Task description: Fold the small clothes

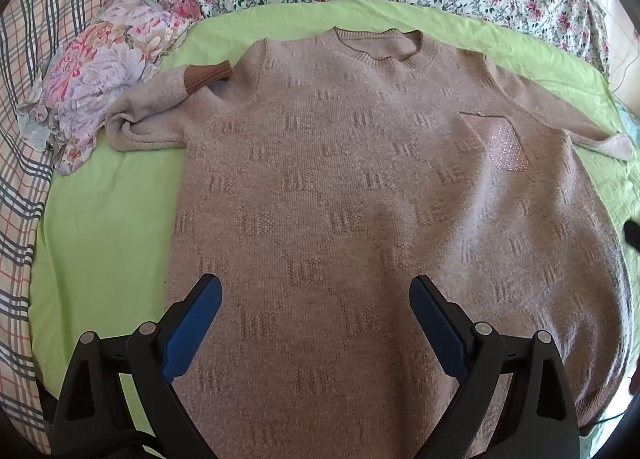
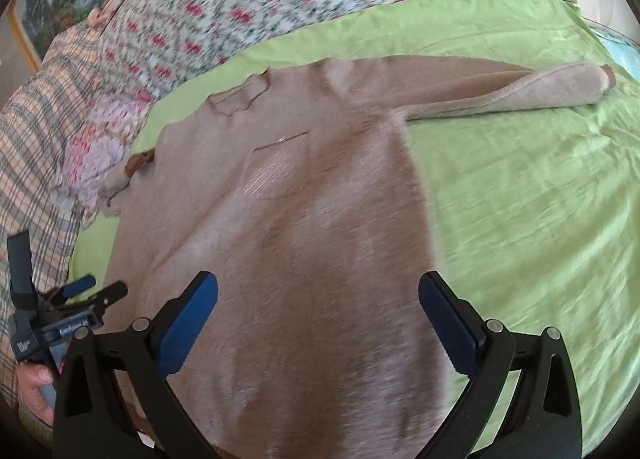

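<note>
Left wrist view: the left tongs gaped wide, released, low in frame over the beige knitted sweater spread flat mid-frame on the lime-green sheet. Right wrist view: blurred, the right tongs hung released too, sweater centre-left, one sleeve stretching to upper right.

Both grippers: black frames, blue ribbed pads, seemingly silver pivot pins
</note>
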`<control>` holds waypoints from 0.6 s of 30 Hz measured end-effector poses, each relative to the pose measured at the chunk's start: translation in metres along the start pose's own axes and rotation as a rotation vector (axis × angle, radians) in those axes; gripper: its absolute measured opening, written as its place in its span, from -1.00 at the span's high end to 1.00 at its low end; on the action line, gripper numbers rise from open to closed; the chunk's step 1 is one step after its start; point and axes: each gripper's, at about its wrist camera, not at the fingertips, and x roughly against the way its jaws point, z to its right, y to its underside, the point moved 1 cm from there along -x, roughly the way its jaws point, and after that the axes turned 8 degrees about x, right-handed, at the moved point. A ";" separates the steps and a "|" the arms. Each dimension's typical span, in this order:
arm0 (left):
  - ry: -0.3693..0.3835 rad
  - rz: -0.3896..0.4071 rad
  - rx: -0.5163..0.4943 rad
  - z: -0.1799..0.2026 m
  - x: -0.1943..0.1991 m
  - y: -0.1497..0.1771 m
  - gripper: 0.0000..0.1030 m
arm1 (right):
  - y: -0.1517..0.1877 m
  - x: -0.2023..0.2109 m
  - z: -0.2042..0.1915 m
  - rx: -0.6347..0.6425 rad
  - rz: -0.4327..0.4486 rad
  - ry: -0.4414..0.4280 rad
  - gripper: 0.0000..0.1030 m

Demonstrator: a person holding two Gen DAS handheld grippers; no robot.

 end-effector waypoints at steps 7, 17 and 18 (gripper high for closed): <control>-0.029 -0.040 -0.013 0.001 -0.012 -0.004 -0.85 | -0.057 0.023 0.119 -0.178 0.079 0.194 -0.65; -0.064 -0.093 -0.012 0.006 -0.037 -0.010 -0.85 | -0.143 0.010 0.325 -0.573 0.187 0.326 -0.24; -0.068 -0.096 -0.012 0.007 -0.039 -0.011 -0.85 | -0.152 0.004 0.341 -0.597 0.188 0.325 -0.24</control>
